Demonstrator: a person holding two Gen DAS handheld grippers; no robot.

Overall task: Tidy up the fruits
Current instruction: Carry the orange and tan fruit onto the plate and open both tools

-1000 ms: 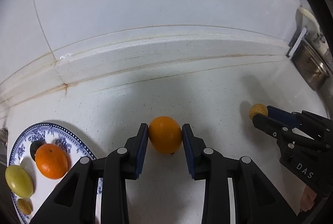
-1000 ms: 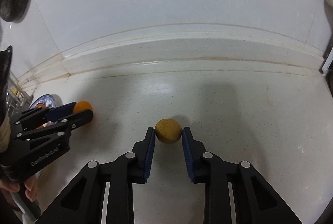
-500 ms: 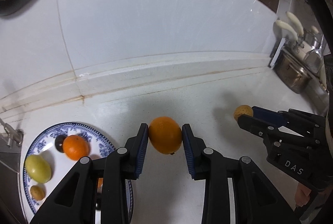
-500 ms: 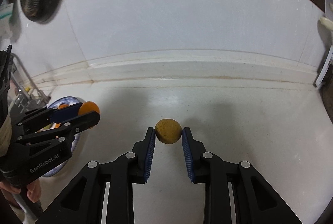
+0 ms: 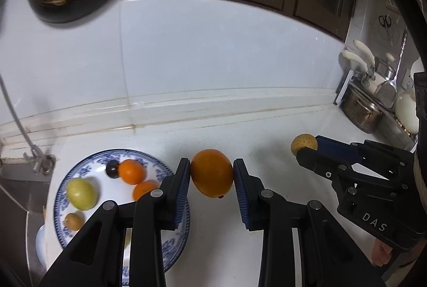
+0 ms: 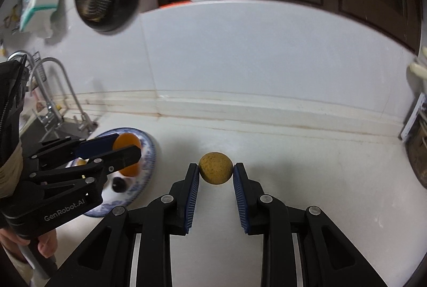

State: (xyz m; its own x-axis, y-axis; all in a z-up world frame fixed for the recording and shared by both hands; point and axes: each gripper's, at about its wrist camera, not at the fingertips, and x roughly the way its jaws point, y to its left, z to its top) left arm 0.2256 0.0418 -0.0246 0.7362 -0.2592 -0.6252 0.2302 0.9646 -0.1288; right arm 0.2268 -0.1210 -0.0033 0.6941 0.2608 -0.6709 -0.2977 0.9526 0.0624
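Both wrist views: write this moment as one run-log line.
left claw: shut on orange | right claw: shut on brown fruit | plate: five fruits

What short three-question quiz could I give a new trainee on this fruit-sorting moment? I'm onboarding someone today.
1. What do the left gripper jaws hold?
2. True or false: the right gripper is open and holds nothing.
3. Which is on the plate? A) a dark round fruit B) a banana C) a knife

Key: 1. The large orange. 2. False; it is shut on the small brownish-yellow fruit. 3. A.
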